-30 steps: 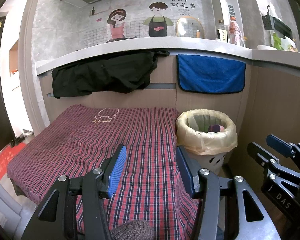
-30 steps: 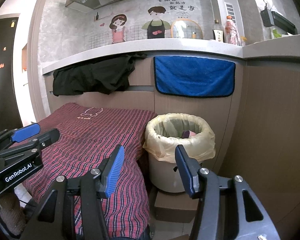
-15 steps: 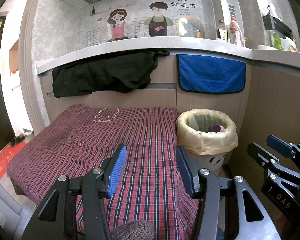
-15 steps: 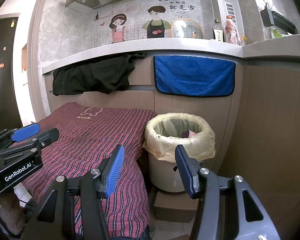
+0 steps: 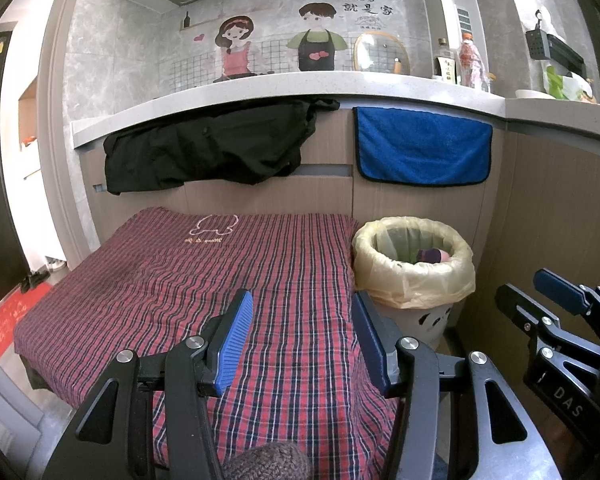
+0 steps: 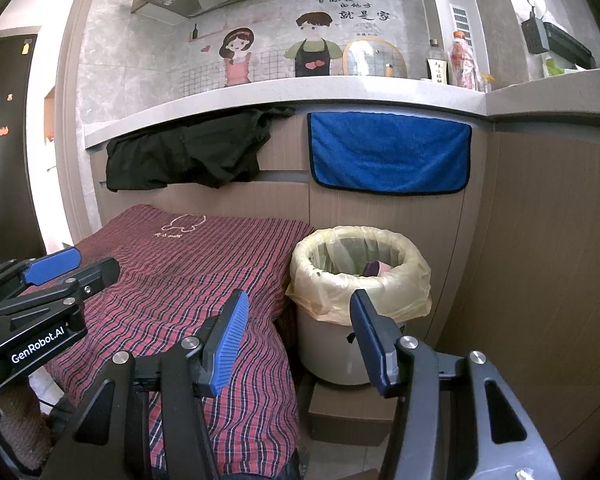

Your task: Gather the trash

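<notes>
Left wrist view: left gripper (image 5: 300,334) and right gripper (image 6: 298,336) both had fingers apart, empty, above red plaid cloth (image 5: 204,280); bag-lined white bin (image 6: 342,344) alongside.

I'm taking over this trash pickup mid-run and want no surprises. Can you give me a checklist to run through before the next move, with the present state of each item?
1. Left gripper empty, jaws open: ok.
2. Right gripper empty, jaws open: ok.
3. Bin upright, bag folded over its rim: ok.
4. Room left in the bin: ok; only a purple item shows inside, low down.
5. Trash left on the checked cloth: cannot tell; none shows on the visible part, but the near edge is hidden behind the grippers.
6. Grippers clear of each other: ok; they sit side by side, apart.
</notes>
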`<state>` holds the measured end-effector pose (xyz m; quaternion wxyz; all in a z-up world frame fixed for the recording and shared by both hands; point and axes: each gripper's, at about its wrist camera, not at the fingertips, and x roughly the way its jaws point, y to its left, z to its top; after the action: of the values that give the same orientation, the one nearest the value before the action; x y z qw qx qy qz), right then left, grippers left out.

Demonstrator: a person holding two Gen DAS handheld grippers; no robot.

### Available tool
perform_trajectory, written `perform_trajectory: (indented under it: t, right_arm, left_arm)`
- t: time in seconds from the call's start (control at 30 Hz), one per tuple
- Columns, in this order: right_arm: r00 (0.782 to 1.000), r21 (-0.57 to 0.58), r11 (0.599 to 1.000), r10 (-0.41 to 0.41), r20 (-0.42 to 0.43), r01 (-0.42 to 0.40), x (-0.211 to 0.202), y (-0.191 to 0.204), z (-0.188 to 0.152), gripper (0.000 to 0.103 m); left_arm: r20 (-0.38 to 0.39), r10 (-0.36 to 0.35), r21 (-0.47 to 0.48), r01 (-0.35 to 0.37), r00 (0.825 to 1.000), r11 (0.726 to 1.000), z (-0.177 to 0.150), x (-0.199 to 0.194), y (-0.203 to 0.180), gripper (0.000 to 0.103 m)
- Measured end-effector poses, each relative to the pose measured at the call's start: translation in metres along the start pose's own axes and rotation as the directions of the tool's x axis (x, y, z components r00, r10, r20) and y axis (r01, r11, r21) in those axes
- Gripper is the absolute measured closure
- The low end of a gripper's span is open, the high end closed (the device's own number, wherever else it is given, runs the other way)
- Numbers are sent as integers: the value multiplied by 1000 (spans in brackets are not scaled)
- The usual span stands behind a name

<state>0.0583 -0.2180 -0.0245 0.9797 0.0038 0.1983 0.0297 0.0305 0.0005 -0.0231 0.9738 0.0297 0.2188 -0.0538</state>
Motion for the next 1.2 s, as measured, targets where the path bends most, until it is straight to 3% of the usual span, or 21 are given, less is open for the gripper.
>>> perform_trajectory:
  t: [1.2]
  right_arm:
    - [1000, 1, 1000, -5, 1, 5, -1, 0, -2, 53]
  left_arm:
    - [-6, 5, -9, -5, 1000, 1000, -2, 2, 1, 50]
